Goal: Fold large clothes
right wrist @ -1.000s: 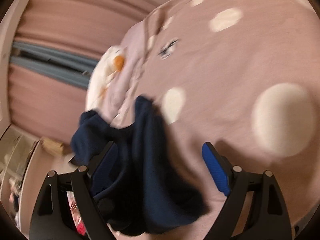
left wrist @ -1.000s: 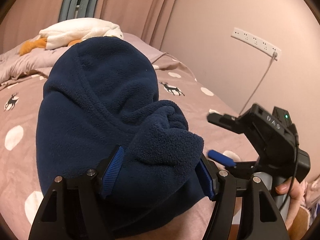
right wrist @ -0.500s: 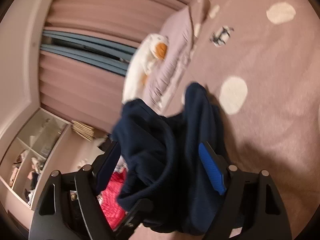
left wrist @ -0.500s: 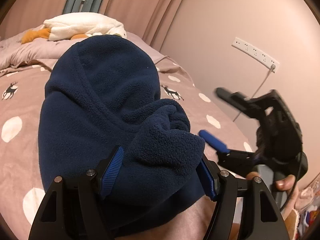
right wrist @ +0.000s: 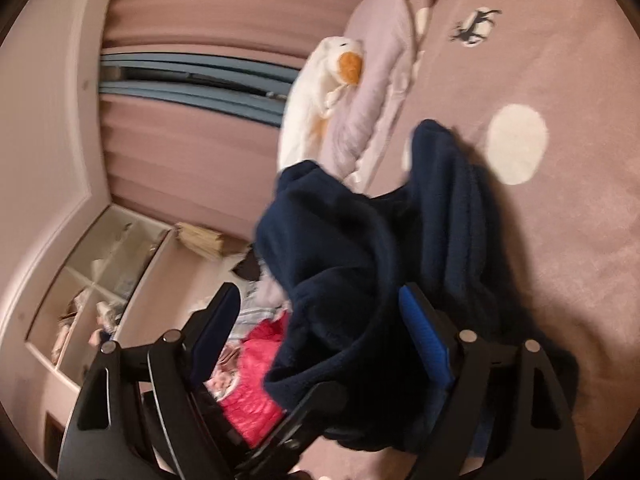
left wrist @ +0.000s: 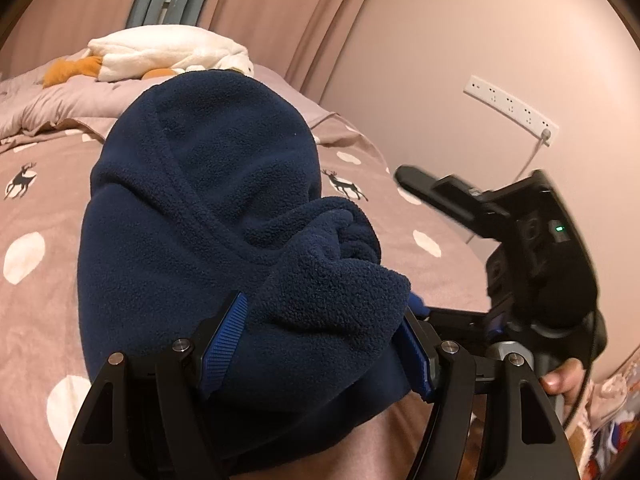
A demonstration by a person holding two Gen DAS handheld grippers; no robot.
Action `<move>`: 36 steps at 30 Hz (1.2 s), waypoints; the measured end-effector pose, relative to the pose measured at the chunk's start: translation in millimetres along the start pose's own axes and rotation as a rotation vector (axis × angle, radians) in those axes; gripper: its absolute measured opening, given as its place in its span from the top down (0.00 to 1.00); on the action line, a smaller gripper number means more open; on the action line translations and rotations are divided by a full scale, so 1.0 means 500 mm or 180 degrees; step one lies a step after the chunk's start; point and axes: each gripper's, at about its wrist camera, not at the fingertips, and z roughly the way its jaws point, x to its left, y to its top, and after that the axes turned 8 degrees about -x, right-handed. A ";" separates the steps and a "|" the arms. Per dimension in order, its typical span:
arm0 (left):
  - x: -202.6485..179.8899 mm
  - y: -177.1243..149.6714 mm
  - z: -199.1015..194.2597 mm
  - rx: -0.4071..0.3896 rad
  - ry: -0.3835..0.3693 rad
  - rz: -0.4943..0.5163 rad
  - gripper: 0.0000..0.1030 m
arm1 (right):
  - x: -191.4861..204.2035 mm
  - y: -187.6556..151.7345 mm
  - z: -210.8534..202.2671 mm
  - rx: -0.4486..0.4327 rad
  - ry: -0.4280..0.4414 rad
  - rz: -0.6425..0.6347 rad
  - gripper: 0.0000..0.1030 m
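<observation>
Fleece garment (left wrist: 208, 216), navy blue, lies bundled on the bed (left wrist: 36, 288), its near end bunched into a thick roll. Left gripper (left wrist: 320, 344) holds that roll: both blue pads press into the fleece, one on each side, with the jaws set fairly wide around the bulk. The rest of the garment rises beyond the grip as a rounded mound resting on the pink bedspread.

Right gripper (left wrist: 416, 240) appears to the right of the bundle in the left wrist view, black, with a green light on its body and a hand (left wrist: 560, 376) on the handle below. In its own view the right gripper (right wrist: 324, 336) stands with jaws wide; its jaws have just been closing a little. Fleece (right wrist: 360, 264) lies between them near the blue pad on the right, while the other pad stands clear of the cloth. That view is blurred, so contact on the right pad cannot be confirmed.

Further back, the bedspread carries white spots and a deer print (left wrist: 344, 186). A white plush goose (left wrist: 168, 52) lies at the head of the bed. A power strip (left wrist: 510, 110) is fixed to the pink wall, and curtains (left wrist: 280, 12) hang behind.
</observation>
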 end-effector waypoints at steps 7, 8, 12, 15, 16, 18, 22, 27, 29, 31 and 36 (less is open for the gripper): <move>0.005 0.000 -0.004 -0.0018 -0.0017 -0.0032 0.31 | -0.030 0.008 0.013 0.0157 0.0269 0.0346 0.21; 0.009 0.001 -0.005 -0.0023 -0.0034 -0.0066 0.31 | -0.027 0.007 0.014 0.0175 0.0298 0.0321 0.21; 0.019 0.002 -0.010 -0.0028 -0.0086 -0.0145 0.31 | -0.026 0.003 0.028 0.0279 0.0113 0.0243 0.24; 0.022 0.002 -0.012 -0.0026 -0.0107 -0.0148 0.31 | -0.031 -0.002 0.036 0.0295 -0.0117 0.0179 0.26; 0.022 0.002 -0.012 -0.0026 -0.0110 -0.0145 0.31 | -0.029 -0.002 0.037 0.0304 -0.0133 0.0154 0.26; 0.021 0.003 -0.012 -0.0024 -0.0116 -0.0139 0.31 | -0.020 -0.003 0.043 0.0336 -0.0180 0.0048 0.27; 0.022 0.003 -0.011 -0.0010 -0.0110 -0.0114 0.30 | -0.016 -0.006 0.049 0.0295 -0.0301 -0.0075 0.39; 0.014 0.006 -0.015 0.0007 -0.0027 -0.0131 0.30 | -0.033 0.000 0.048 0.0225 -0.0335 -0.0021 0.63; 0.017 0.014 -0.027 0.0080 -0.0036 -0.0227 0.30 | -0.037 0.001 0.047 0.0208 -0.0397 -0.0038 0.65; 0.025 0.023 -0.048 0.0113 -0.0098 -0.0359 0.30 | -0.040 0.001 0.042 0.0199 -0.0442 -0.0037 0.67; 0.093 0.051 -0.105 -0.0058 0.0009 -0.0834 0.29 | -0.059 0.008 0.035 0.0200 -0.0437 0.0123 0.67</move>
